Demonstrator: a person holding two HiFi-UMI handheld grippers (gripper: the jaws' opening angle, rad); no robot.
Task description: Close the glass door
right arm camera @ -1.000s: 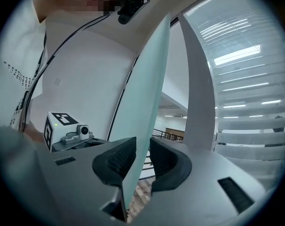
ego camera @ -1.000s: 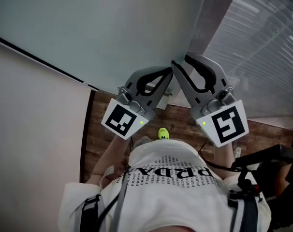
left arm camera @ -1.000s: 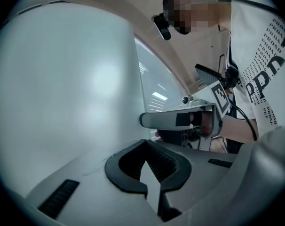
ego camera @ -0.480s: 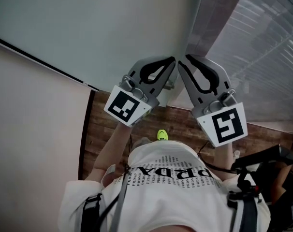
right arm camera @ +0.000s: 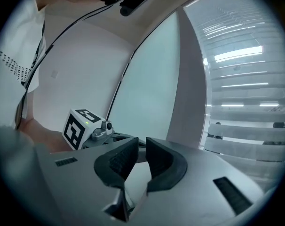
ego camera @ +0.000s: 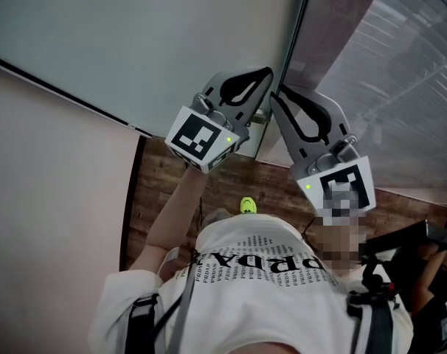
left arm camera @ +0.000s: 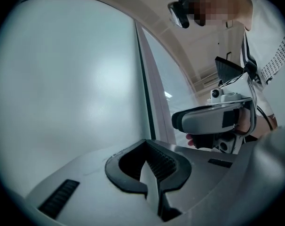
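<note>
- Head view: two tongs reach forward side by side, the left tongs and the right tongs, with their tips near each other. Each carries one cube, so there are two: the left marker cube and the right marker cube.
- Head view: one frosted glass door spreads ahead of the left tongs and to their left. Its edge lies along one grey post, with only a thin dark seam between them. The seam runs down to just beyond both pairs of tips. Whether either tip touches the glass cannot be told.
- Head view: one slatted blind lies to the right of the right tongs. The wooden floor is below both, and one yellow-green shoe shows beneath them.
- Left gripper view: the jaws meet tip to tip with nothing between them. The glass door fills the space ahead and to the left, and the right tongs lie side-on to the right.
- Right gripper view: the jaws stand a narrow slit apart with nothing in the slit. The post is straight ahead, the door is to its left and the blind to its right. The left marker cube sits just left of the jaws.
</note>
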